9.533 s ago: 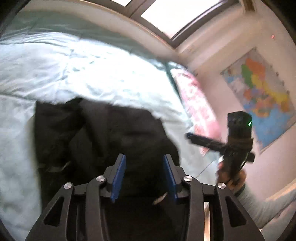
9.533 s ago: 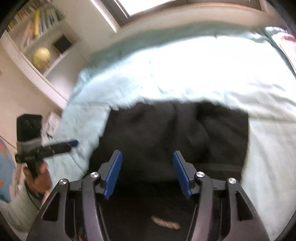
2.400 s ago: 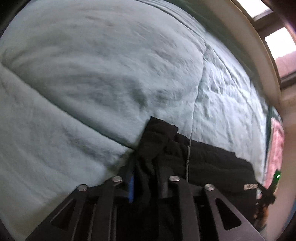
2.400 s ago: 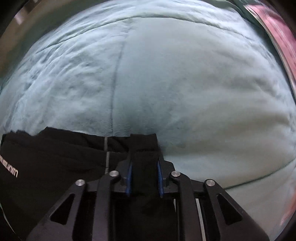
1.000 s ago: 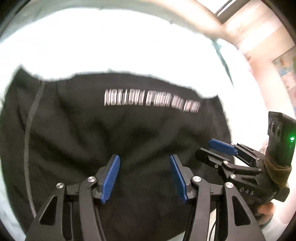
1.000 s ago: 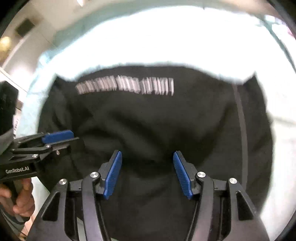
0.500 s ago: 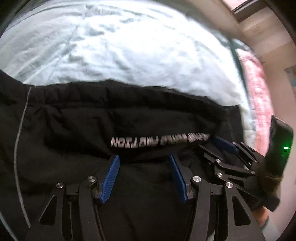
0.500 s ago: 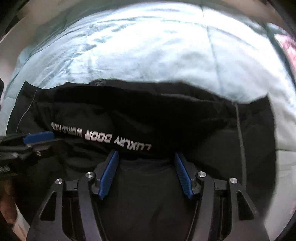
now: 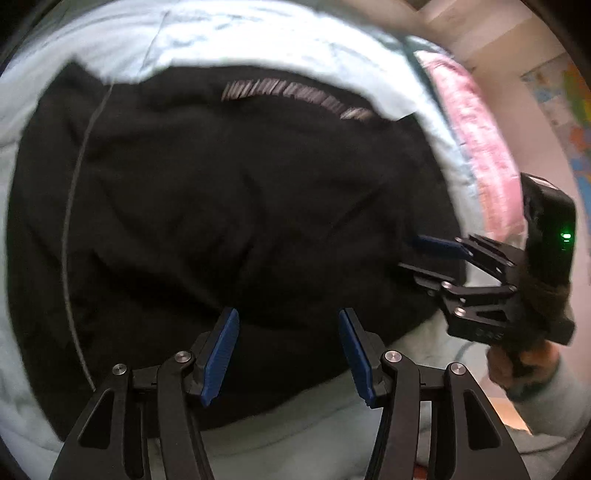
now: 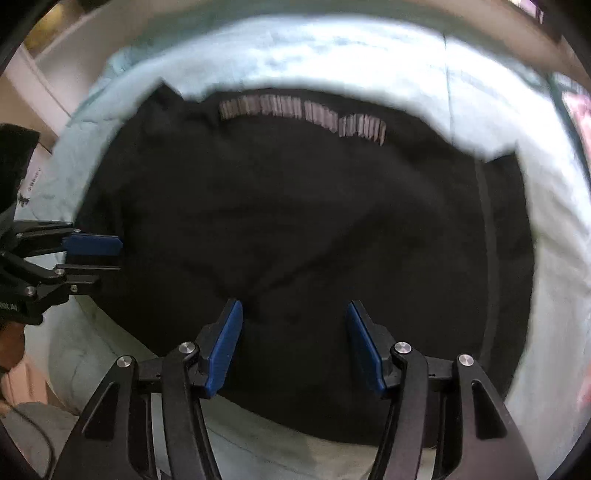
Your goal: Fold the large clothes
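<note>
A black garment (image 9: 229,192) with a line of white lettering near its far edge lies folded flat on the pale green bed cover (image 9: 258,33); it also shows in the right wrist view (image 10: 295,221). My left gripper (image 9: 288,345) is open and empty above the garment's near edge. My right gripper (image 10: 293,343) is open and empty above the near edge too. The right gripper appears at the garment's right side in the left wrist view (image 9: 436,254), and the left gripper at its left side in the right wrist view (image 10: 92,254).
A pink patterned pillow (image 9: 476,140) lies at the right of the bed, by a wall with a coloured map (image 9: 569,99). The bed cover (image 10: 332,48) extends beyond the garment on all sides. White shelving (image 10: 48,55) stands at the far left.
Both grippers let go of the garment's corners about two seconds ago and stand open. In the last half second both have pulled back, so the whole folded garment shows.
</note>
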`<state>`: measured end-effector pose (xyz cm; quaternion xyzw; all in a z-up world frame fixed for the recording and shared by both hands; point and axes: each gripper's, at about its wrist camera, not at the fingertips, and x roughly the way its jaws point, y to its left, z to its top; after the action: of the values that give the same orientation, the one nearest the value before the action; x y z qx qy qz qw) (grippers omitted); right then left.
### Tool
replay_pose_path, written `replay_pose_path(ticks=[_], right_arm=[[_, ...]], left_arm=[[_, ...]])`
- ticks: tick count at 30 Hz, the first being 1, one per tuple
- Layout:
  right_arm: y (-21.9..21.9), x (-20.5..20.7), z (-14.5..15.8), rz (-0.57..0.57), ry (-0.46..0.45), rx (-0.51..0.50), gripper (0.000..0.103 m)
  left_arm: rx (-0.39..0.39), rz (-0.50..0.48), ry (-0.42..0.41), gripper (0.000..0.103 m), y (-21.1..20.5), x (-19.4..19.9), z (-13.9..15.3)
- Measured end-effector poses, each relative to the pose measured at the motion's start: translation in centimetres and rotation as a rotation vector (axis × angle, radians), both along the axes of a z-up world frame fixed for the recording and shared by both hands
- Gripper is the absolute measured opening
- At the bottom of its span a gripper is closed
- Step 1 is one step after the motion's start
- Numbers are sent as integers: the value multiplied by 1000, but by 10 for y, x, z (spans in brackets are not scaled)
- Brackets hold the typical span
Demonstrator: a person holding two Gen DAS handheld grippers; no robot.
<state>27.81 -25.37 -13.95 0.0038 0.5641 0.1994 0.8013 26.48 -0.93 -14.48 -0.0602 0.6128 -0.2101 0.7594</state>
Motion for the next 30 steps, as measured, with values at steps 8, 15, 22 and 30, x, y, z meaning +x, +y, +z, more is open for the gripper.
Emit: replay_pose_path(ticks=[8, 15, 22, 30], right_arm=[[8, 0, -45, -34, -3, -14, 65], [7, -20, -42, -73, -11, 7, 65], [-43, -42, -19, -196, 59, 124, 66], [-135, -36, 26, -399, -21, 137, 68]], left_arm=[[55, 41, 26, 57, -3, 7, -42], [21, 76, 11, 57, 0, -2, -27], [-114, 264, -87, 58, 54, -14, 30], [-97, 363, -140, 58, 112, -9, 61]])
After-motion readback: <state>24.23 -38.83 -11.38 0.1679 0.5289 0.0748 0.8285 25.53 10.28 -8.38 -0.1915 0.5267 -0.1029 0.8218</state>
